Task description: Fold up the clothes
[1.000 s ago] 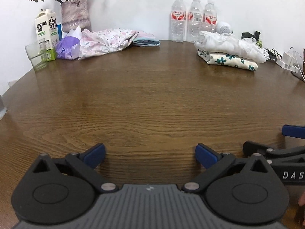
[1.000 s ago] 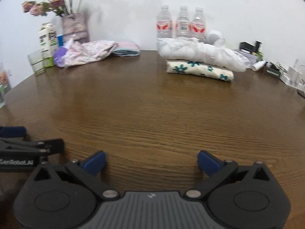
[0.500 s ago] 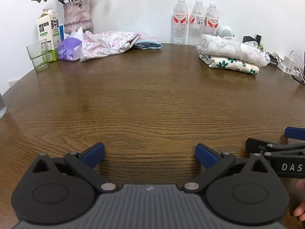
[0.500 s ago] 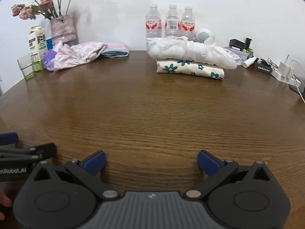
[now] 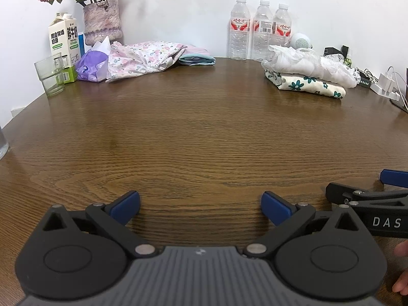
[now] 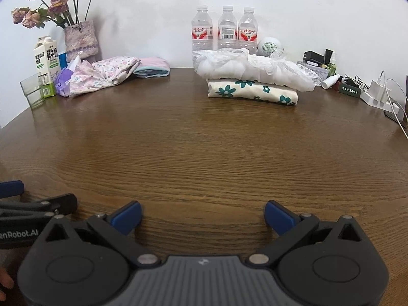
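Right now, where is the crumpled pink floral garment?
In both views the pink floral garment lies far left on the table, between the purple tissue pack and a folded pink-and-blue garment.

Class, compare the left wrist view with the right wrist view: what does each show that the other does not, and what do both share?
Only the left wrist view shows the right gripper from the side, at its right edge.

Only the right wrist view shows the left gripper from the side, at its left edge, plus a small white bottle lying behind the folded stack.

Both share the wooden table, three water bottles, the white garment on the flowered one, the pink floral clothes, milk carton and vase.
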A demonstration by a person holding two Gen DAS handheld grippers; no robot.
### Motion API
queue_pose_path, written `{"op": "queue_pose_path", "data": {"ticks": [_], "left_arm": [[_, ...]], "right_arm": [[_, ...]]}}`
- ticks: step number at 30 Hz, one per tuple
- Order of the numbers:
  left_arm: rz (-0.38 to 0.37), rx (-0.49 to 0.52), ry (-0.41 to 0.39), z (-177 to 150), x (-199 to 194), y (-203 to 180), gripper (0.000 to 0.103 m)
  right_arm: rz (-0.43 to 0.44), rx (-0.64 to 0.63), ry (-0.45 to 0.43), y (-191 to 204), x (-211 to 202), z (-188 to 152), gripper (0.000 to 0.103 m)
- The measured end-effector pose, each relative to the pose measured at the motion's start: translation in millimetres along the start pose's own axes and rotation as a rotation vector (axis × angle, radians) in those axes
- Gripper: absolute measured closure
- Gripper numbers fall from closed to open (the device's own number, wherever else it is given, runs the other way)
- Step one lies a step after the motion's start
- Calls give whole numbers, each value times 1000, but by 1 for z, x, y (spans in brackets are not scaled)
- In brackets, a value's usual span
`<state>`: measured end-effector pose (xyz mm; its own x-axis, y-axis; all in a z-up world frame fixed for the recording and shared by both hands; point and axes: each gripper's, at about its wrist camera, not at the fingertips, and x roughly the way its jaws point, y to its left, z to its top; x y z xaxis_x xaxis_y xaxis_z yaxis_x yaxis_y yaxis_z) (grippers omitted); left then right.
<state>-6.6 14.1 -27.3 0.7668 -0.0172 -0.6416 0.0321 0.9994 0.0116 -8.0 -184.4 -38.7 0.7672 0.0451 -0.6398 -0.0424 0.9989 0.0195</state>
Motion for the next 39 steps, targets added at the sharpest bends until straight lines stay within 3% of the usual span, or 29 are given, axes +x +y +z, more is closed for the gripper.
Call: {"op": "queue_pose_path", "data": {"ticks": [39], "left_arm": [[-1, -1, -2, -3, 1, 0, 0]], "right_arm": [[-1, 1, 0, 1, -2, -2, 0]]}}
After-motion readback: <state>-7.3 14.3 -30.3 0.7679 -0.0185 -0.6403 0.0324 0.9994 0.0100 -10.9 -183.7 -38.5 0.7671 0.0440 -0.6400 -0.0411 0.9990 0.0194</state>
